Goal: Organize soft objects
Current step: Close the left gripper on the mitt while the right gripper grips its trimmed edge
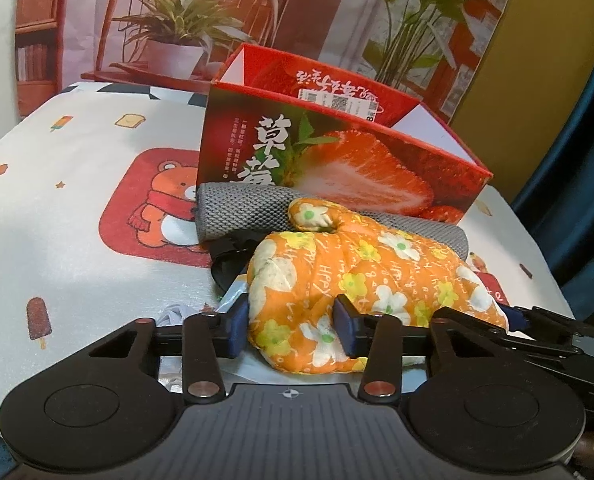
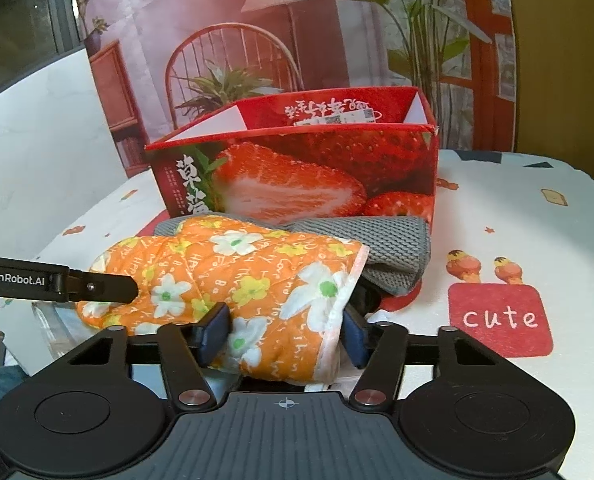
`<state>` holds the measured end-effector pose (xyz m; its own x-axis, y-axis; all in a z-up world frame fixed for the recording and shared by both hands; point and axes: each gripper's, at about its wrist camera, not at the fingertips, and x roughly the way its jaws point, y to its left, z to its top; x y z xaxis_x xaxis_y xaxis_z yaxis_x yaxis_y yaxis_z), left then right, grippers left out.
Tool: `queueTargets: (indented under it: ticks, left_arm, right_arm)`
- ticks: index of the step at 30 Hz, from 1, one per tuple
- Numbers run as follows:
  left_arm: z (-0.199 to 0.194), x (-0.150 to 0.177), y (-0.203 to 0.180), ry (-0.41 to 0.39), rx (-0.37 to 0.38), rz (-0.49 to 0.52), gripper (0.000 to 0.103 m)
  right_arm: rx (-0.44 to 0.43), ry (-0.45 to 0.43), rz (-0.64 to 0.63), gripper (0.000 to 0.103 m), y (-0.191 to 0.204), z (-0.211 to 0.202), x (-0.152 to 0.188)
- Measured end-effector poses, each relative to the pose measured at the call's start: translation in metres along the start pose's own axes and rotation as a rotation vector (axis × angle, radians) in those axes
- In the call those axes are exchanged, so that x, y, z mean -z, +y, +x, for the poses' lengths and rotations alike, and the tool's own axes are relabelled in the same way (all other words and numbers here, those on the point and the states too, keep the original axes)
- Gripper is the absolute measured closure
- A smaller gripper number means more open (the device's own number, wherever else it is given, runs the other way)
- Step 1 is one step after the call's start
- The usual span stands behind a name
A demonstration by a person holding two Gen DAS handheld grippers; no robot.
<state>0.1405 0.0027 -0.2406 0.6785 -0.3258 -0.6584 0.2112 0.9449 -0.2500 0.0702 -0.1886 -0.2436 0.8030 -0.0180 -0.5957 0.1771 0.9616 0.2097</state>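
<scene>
The mitt lies on the cloth, before the box.

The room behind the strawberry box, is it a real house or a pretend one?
Probably pretend: a tabletop set up for sorting. The chair and potted plant look printed on a creased backdrop. The strawberry box stands on a cartoon cloth, with a flowery oven mitt in front.

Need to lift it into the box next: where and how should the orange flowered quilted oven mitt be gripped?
Grip the orange flowered quilted oven mitt across its padded edges at both ends, coming from the near side. It lies flat and long across the grey mesh cloth, before the red strawberry-print box. The left gripper already pinches the fingertip end and the right gripper the cuff end.
</scene>
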Motion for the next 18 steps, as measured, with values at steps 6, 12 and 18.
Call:
queueTargets:
  ticks: [6,12,18]
  left_arm:
    - [-0.009,-0.001,0.001,-0.035,0.001,0.004,0.074]
    - [-0.024,-0.010,-0.003,-0.091,-0.008,0.031,0.080]
    - [-0.041,-0.022,-0.011,-0.168,-0.008,0.063,0.080]
  right_arm:
    - [0.002,-0.024,-0.014,0.073,0.002,-0.008,-0.003]
    - [0.007,-0.060,-0.022,0.088,0.003,-0.020,-0.013]
    - [-0.006,-0.109,-0.063,0.093,0.011,-0.033,-0.028]
